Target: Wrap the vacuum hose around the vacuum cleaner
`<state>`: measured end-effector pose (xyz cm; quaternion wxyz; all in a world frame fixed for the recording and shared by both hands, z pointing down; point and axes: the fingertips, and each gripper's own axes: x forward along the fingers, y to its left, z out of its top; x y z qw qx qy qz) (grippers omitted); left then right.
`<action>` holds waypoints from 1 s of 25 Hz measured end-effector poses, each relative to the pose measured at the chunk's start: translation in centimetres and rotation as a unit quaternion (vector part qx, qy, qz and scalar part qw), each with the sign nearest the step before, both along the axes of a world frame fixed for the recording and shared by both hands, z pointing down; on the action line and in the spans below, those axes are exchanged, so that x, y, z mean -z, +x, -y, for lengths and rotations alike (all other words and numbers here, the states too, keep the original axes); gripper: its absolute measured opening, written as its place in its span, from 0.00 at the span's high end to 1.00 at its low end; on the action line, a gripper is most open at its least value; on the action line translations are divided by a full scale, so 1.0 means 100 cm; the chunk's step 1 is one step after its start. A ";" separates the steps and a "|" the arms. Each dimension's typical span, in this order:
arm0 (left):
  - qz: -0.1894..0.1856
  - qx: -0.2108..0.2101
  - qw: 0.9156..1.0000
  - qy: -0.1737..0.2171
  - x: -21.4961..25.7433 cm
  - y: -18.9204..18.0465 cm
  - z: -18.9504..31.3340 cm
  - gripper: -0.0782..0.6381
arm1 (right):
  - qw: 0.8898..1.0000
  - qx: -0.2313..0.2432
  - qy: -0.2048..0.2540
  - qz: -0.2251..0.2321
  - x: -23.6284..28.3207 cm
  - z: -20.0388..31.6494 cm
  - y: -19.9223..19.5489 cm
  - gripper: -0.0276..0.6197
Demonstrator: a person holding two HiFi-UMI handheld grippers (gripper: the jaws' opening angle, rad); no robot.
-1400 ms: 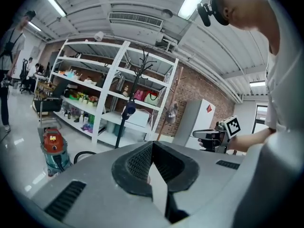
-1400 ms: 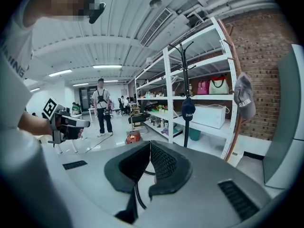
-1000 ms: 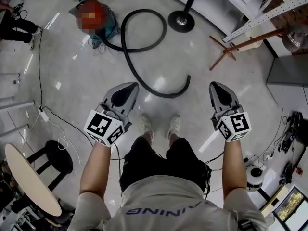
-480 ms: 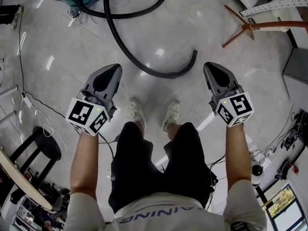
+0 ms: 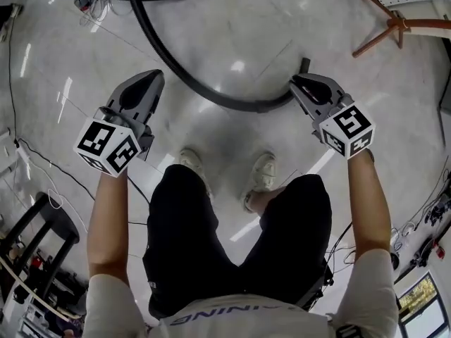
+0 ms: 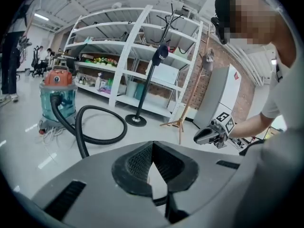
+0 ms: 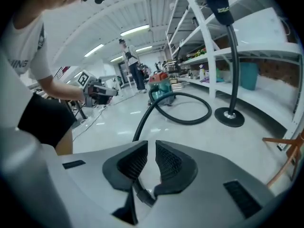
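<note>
The black ribbed vacuum hose (image 5: 176, 69) lies in a curve on the pale floor, and its free end (image 5: 304, 65) rests just beyond the tip of my right gripper (image 5: 296, 82). The teal vacuum cleaner with an orange top (image 6: 57, 96) stands farther off on the floor. In the right gripper view the right gripper (image 7: 151, 148) has just been opening to a narrow slit. Nothing is between its pads, and the hose (image 7: 142, 125) runs off ahead of them. My left gripper (image 5: 148, 76) hangs left of the hose with its tips (image 6: 152, 146) together and empty.
A wooden coat stand (image 5: 394, 23) is at the far right. A black pole on a round base (image 6: 136, 120) stands before white shelving (image 6: 142, 56). A black stool (image 5: 42, 224) and thin cables (image 5: 42, 167) are on the left. My feet (image 5: 264, 171) stand between the grippers.
Both grippers have sunk toward the floor as the person crouched. The hose end now lies at the right gripper's tip. The vacuum cleaner has slid out of the head view's top.
</note>
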<state>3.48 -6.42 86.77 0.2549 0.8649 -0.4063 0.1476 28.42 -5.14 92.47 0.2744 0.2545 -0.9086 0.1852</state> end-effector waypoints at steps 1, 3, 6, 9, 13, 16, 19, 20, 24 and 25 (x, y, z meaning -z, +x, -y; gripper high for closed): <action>-0.002 -0.003 1.000 -0.003 -0.019 0.000 0.000 0.87 | 1.000 0.021 -0.005 -0.005 -0.023 -0.004 -0.005 0.88; -0.005 -0.011 1.000 -0.009 -0.056 0.000 -0.001 0.87 | 0.998 0.062 -0.023 -0.008 -0.067 -0.016 -0.013 0.83; -0.008 -0.018 1.000 -0.016 -0.104 0.001 0.000 0.87 | 0.992 0.117 -0.042 -0.030 -0.131 -0.034 -0.019 0.78; -0.015 -0.017 1.000 -0.020 -0.138 0.001 0.005 0.87 | 0.984 0.163 -0.057 -0.053 -0.185 -0.049 -0.023 0.74; -0.019 -0.022 0.999 -0.017 -0.163 0.007 0.011 0.87 | 0.962 0.243 -0.063 -0.111 -0.240 -0.075 -0.027 0.67; -0.022 -0.028 0.999 -0.026 -0.173 0.009 0.014 0.87 | 0.939 0.303 -0.075 -0.147 -0.264 -0.096 -0.028 0.64; -0.024 -0.031 0.999 -0.033 -0.179 0.009 0.019 0.87 | 0.920 0.341 -0.086 -0.174 -0.286 -0.111 -0.025 0.61; -0.024 -0.030 0.999 -0.034 -0.181 0.009 0.020 0.87 | 0.916 0.347 -0.090 -0.180 -0.293 -0.114 -0.023 0.60; -0.029 -0.024 0.998 -0.041 -0.185 0.006 0.021 0.87 | 0.898 0.379 -0.091 -0.205 -0.318 -0.126 -0.020 0.58; -0.030 -0.024 0.998 -0.041 -0.185 0.005 0.021 0.87 | 0.892 0.389 -0.089 -0.214 -0.325 -0.130 -0.020 0.58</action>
